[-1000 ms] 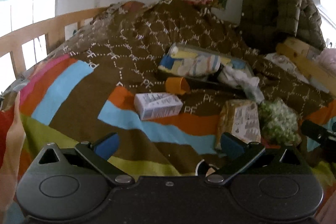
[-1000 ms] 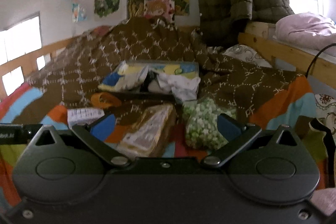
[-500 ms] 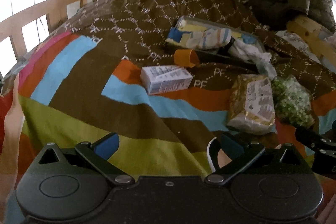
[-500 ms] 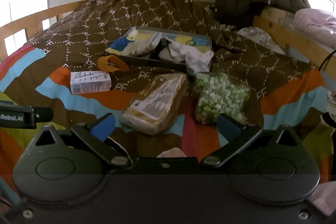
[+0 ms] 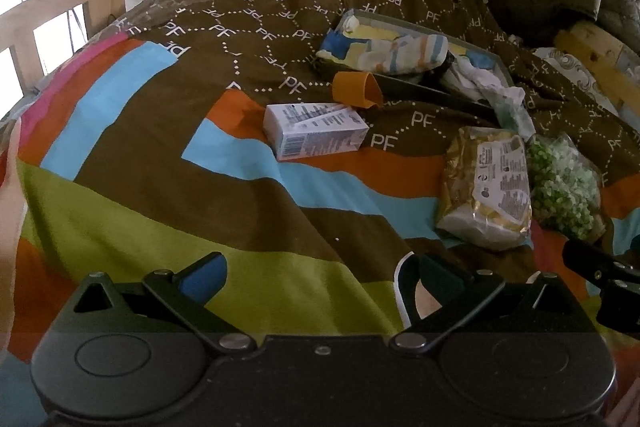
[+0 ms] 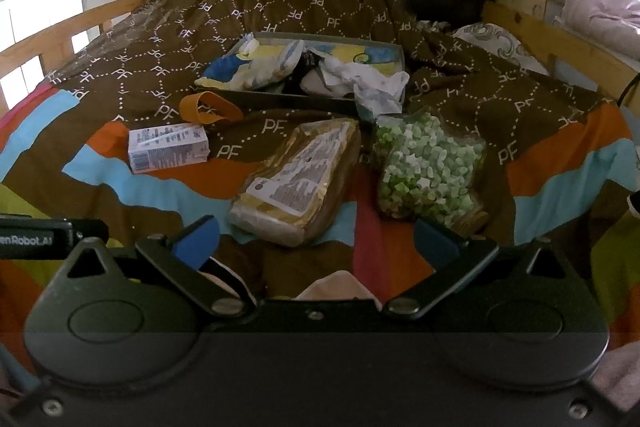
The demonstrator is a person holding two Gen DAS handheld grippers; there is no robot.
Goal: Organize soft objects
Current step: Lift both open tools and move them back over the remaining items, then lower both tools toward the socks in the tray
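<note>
Readable lettering on the bedspread and the gripper

The brown bedspread [image 6: 280,11] carries white "PF" letters repeated inside dotted hexagons, clearest just beside the white carton [image 6: 168,147]. The carton shows a barcode and fine print too small to read, as does the white label on the gold packet [image 6: 296,183] near it. Left of the carton, the left gripper's black bar [image 6: 36,239] reads "enRobot.AI", cut off by the frame edge.

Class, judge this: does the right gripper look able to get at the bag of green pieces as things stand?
Probably yes: the right gripper is open, and the bag of green pieces lies uncovered just ahead, with only bare blanket between.
</note>
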